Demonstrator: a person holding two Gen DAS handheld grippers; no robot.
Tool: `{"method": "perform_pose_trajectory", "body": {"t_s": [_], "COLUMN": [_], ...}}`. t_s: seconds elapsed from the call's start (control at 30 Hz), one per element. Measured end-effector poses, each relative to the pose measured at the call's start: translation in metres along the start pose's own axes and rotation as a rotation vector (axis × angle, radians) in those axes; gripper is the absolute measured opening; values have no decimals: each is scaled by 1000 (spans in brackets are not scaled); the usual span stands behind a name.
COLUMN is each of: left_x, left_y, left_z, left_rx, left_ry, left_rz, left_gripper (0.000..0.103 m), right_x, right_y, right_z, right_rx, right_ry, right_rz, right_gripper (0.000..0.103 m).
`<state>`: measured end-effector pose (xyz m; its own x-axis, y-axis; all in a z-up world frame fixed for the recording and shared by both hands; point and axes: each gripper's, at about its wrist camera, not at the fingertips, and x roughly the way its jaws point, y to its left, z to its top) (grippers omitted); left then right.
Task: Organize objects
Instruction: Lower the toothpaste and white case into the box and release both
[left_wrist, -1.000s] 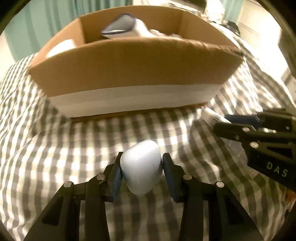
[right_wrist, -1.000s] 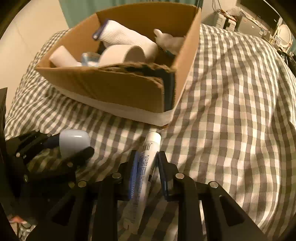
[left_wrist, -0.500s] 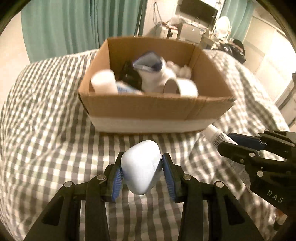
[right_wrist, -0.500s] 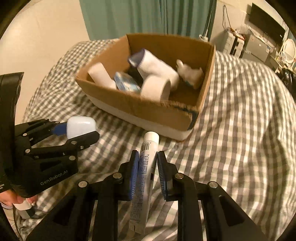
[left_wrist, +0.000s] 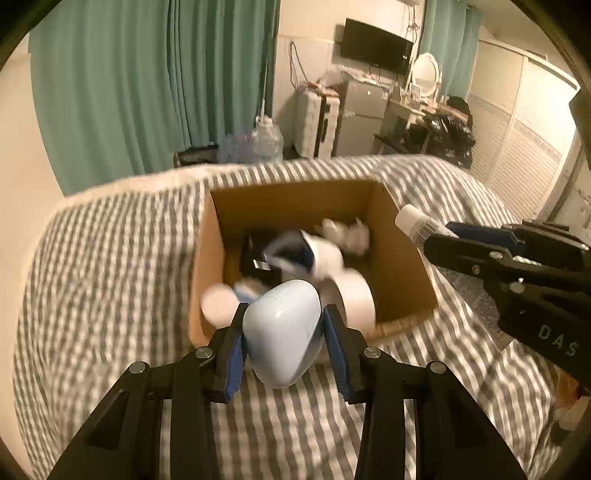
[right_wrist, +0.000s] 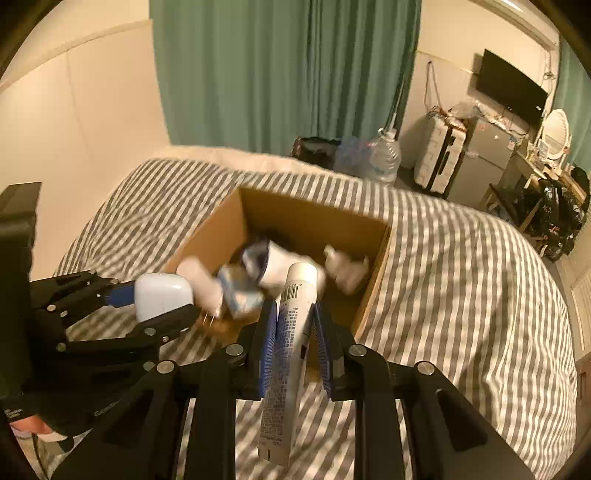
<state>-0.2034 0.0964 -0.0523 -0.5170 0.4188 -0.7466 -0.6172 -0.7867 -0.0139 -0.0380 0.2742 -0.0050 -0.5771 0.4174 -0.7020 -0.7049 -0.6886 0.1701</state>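
Left tongs (left_wrist: 282, 334) grasp pale-blue case (left_wrist: 282, 332); right tongs (right_wrist: 295, 332) grasp tube (right_wrist: 288, 347). Both hang above the crowded cardboard box (left_wrist: 402, 258) on the checked bed (left_wrist: 103, 266), higher than a second ago.

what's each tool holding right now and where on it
Left tool pinches the pale blue case across its sides; right tool clamps the white tube mid-body.

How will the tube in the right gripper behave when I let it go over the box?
The tube looks soft-bodied with a flat crimped tail, so it will probably flop rather than bounce. It sits lengthwise in the right gripper, cap toward the box, so it may drop cap first. Its round cap end could roll slightly against the clutter.
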Motion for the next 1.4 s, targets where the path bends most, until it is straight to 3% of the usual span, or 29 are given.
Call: {"method": "perform_pose_trajectory", "body": {"t_s": [0.27,0.53,0.77,0.83,0.9,1.0,1.17,1.4], "left_x": [45,90,106,102,96,83,45,-19], "left_y": [18,29,31,25,22,22,23,19], "left_z": [35,43,41,40,41,41,45,56], "left_rx": [16,43,45,57,63,52,32,31], "left_ry": [23,36,50,42,34,27,-14,-107], "left_rz": [-51,-54,-55,-45,-37,-28,-1,19], "left_gripper": [40,40,40,40,41,49,78,82], "right_x": [47,99,106,103,95,76,31,-38], "right_y": [-14,-22,-19,-17,-17,-18,-18,-19], "right_z": [24,15,11,10,11,14,22,28], "right_rx": [71,72,54,53,60,76,72,81], "right_ry": [-42,14,8,-2,-17,-54,-121,-210], "right_rz": [-2,-25,-39,-44,-46,-53,-75,-99], "right_gripper": [20,21,21,22,36,46,65,70]}}
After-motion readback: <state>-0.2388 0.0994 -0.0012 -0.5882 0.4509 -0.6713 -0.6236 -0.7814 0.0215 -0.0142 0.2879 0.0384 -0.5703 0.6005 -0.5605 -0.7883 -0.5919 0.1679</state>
